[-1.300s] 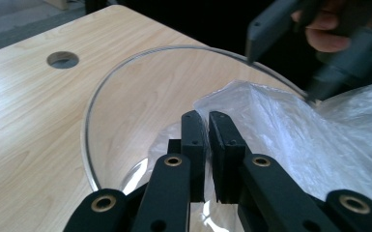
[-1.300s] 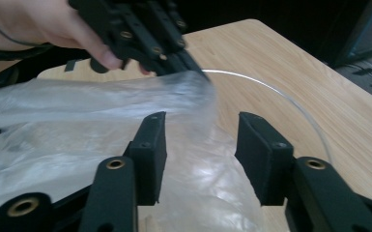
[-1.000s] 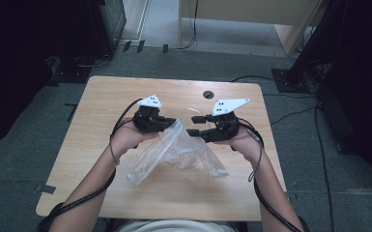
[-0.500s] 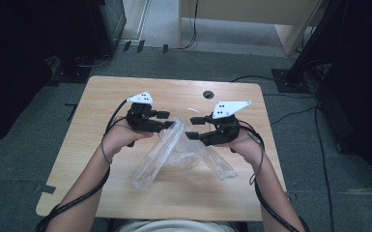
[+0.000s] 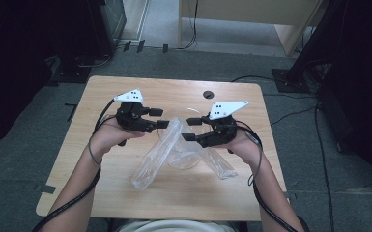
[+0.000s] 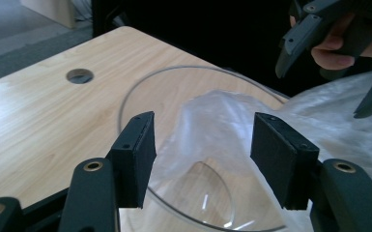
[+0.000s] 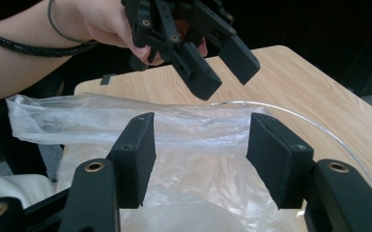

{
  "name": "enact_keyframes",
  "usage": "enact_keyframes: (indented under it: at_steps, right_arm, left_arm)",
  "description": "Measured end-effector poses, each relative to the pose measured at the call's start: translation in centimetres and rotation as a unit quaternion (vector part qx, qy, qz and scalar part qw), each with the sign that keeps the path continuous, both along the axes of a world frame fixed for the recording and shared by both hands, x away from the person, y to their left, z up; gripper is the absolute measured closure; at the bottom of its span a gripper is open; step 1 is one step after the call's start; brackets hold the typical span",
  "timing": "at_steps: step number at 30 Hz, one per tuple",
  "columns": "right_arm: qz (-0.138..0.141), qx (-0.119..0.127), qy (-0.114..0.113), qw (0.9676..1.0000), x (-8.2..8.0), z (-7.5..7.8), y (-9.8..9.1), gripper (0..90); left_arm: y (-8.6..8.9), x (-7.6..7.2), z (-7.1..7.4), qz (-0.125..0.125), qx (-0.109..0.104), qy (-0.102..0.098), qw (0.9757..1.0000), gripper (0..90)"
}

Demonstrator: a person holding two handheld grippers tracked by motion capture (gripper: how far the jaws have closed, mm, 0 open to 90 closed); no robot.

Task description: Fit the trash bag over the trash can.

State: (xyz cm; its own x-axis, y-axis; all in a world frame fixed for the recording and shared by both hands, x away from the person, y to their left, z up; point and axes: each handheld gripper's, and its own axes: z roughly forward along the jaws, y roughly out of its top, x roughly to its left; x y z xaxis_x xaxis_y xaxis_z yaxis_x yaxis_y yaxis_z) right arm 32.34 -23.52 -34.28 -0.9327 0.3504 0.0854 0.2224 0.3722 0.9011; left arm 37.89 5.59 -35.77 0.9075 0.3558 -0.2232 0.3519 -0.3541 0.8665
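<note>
Both grippers stand open with nothing pinched: my left gripper (image 5: 160, 119), whose jaws have just been opening, hovers at the glass bowl's (image 6: 140, 89) rim, and my right gripper (image 5: 189, 129), also just opening, hangs across the bowl from it. The clear plastic bag (image 5: 166, 150) lies slack, draped over the bowl and trailing toward me. Unheld, I judge the bag could slip off, or a careless regrip could knock the bowl.
</note>
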Motion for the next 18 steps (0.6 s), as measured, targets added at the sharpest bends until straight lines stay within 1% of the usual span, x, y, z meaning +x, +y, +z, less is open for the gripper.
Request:
enact_keyframes:
  at_steps: [2, 3, 5, 7, 8, 12, 13, 16, 18]
  right_arm:
    - [0.002, -0.001, 0.0, 1.0, -0.4, 0.2, -0.1, 43.5]
    - [0.005, -0.004, 0.002, 1.0, -0.6, 0.3, -0.2, 43.4]
    - [0.009, -0.012, -0.005, 0.9999, -1.0, 0.4, -0.5, 43.1]
    - [0.008, -0.019, -0.02, 0.9996, -1.2, 0.5, -1.3, 43.2]
    - [0.002, -0.02, -0.022, 0.9996, -1.1, 0.4, -1.9, 43.3]
    - [-0.027, -0.019, -0.015, 0.9994, -0.8, 0.0, -3.9, 44.0]
    - [-0.032, -0.018, -0.014, 0.9992, -0.7, -0.1, -4.2, 44.0]
    - [-0.043, -0.013, -0.013, 0.9989, -0.5, -0.3, -5.1, 44.0]
    - [-0.051, -0.013, -0.012, 0.9986, -0.4, -0.3, -5.6, 43.9]
  left_arm:
    - [-0.1, -0.3, 0.1, -0.01, -0.006, 0.006, 0.9999, 41.1]
    - [-0.2, -0.5, 0.2, -0.017, -0.006, 0.004, 0.9998, 41.1]
    - [-0.2, -0.7, 0.4, -0.025, -0.005, 0.0, 0.9997, 40.7]
    - [0.0, -0.9, 0.4, -0.03, -0.006, -0.007, 0.9995, 39.7]
    - [0.2, -0.9, 0.4, -0.031, -0.007, -0.013, 0.9994, 39.5]
    - [1.0, -0.7, -0.1, -0.024, -0.008, -0.015, 0.9996, 41.0]
    - [1.2, -0.7, -0.2, -0.022, -0.008, -0.018, 0.9995, 41.8]
    - [1.6, -0.8, -0.6, -0.029, -0.007, -0.029, 0.9992, 44.2]
    - [1.8, -0.9, -0.9, -0.035, -0.001, -0.04, 0.9986, 44.9]
